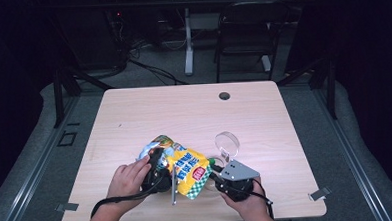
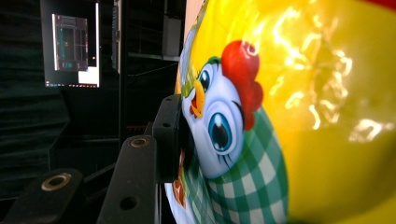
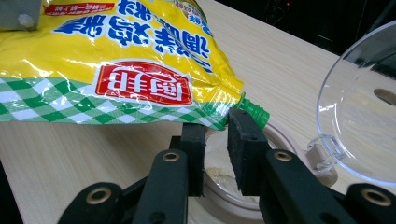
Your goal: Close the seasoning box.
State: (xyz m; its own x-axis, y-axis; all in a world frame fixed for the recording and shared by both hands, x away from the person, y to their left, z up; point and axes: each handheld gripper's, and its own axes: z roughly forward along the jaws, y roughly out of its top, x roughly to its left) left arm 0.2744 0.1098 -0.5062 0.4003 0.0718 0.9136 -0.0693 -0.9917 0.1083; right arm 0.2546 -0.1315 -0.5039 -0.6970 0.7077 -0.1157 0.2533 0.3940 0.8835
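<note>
My left gripper clamps the seasoning bag; my right gripper, part-open and empty, lines up under its green spout above the jar.

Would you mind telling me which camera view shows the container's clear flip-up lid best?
The right gripper view: the clear lid stands open, large and close, hinged to the beige container beside the yellow bag. The high view shows the lid small. The left gripper view looks at the bag's printed chicken.
</note>
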